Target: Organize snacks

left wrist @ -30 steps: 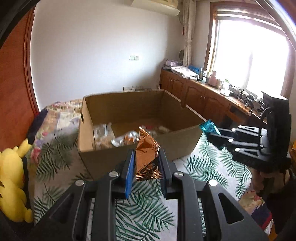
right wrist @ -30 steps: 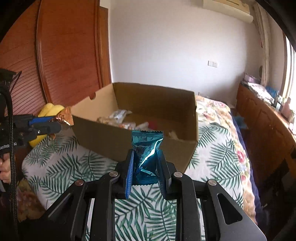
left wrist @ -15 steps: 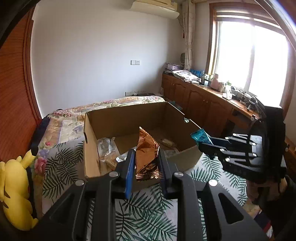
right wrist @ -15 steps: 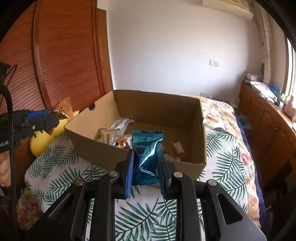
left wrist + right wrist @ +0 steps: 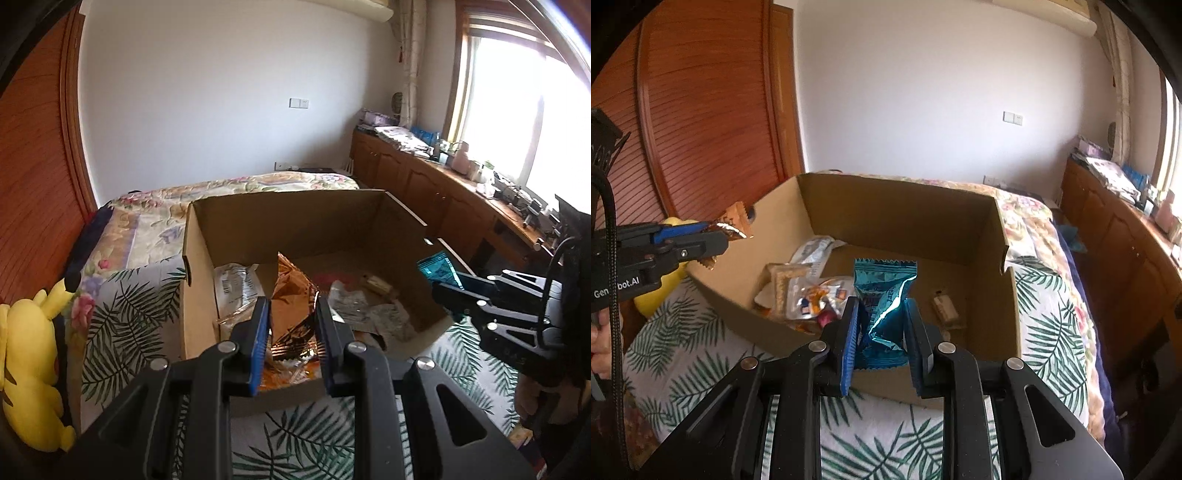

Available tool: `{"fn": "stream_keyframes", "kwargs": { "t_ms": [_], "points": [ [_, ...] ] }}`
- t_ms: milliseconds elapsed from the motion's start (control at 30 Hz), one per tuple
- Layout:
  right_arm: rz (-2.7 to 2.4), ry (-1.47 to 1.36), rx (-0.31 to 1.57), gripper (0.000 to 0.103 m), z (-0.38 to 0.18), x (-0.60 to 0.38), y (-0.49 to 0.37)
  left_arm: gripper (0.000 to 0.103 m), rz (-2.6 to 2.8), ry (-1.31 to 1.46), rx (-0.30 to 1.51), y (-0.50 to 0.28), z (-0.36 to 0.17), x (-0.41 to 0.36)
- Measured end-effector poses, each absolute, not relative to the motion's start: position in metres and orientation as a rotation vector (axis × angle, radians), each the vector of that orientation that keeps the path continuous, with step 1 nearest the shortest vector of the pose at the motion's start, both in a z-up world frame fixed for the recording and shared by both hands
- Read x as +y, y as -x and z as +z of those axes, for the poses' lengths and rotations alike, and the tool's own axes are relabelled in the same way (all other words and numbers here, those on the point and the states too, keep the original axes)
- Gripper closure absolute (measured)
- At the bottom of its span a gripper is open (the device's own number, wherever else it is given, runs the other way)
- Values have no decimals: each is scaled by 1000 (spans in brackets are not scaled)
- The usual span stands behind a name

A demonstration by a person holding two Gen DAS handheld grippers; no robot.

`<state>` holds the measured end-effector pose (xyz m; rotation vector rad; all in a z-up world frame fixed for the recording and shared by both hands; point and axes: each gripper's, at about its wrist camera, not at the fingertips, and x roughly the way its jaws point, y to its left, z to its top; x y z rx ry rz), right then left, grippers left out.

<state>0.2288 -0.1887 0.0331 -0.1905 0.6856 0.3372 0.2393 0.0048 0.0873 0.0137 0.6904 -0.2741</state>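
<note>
An open cardboard box (image 5: 295, 218) (image 5: 897, 210) stands on the bed and holds several snack packets (image 5: 236, 284) (image 5: 812, 295). My left gripper (image 5: 290, 328) is shut on a copper foil snack packet (image 5: 291, 295) and holds it over the box's near wall. It also shows at the left of the right wrist view (image 5: 713, 236). My right gripper (image 5: 881, 328) is shut on a teal snack packet (image 5: 882, 295) above the box's near edge. It shows at the right of the left wrist view (image 5: 443, 277) by the box's right wall.
The bed has a palm-leaf sheet (image 5: 129, 325) (image 5: 683, 354). A yellow plush toy (image 5: 26, 369) lies left of the box. A wooden cabinet run (image 5: 424, 184) stands under the window at the right. A wooden wardrobe (image 5: 701, 110) stands left.
Both grippers rose and moved toward the box with their packets. The box interior shows more fully now, and both packets hang at its edges.
</note>
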Motion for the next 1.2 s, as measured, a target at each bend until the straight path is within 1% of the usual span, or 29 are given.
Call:
{"fn": "stream_keyframes", "kwargs": {
  "t_ms": [67,133,267,300,367,433,600,867,1000,1200],
  "points": [
    [322,157,684,80,32,-194,-231,81,-265,-15,692,-242,84,4],
    [324,128,686,75,31,-197,-233,80,-257,-11,693,-244,81,5],
    [324,127,690,75,27,-199,-232,76,-258,-11,687,-242,80,4],
    [324,124,690,75,27,-199,-232,71,-252,-8,682,-241,81,4],
    [333,116,684,75,27,-200,-228,68,-249,-5,672,-240,82,4],
    [342,115,677,75,29,-200,-223,62,-250,-9,669,-237,84,3],
    [365,113,650,75,37,-199,-199,62,-242,-40,655,-220,89,-3],
    [380,127,592,74,67,-200,-145,62,-261,-45,625,-170,111,-7],
    [371,138,556,72,77,-205,-118,56,-284,-38,603,-144,117,-5],
    [368,136,517,69,84,-214,-83,55,-300,-66,602,-111,113,-3]
  ]
}}
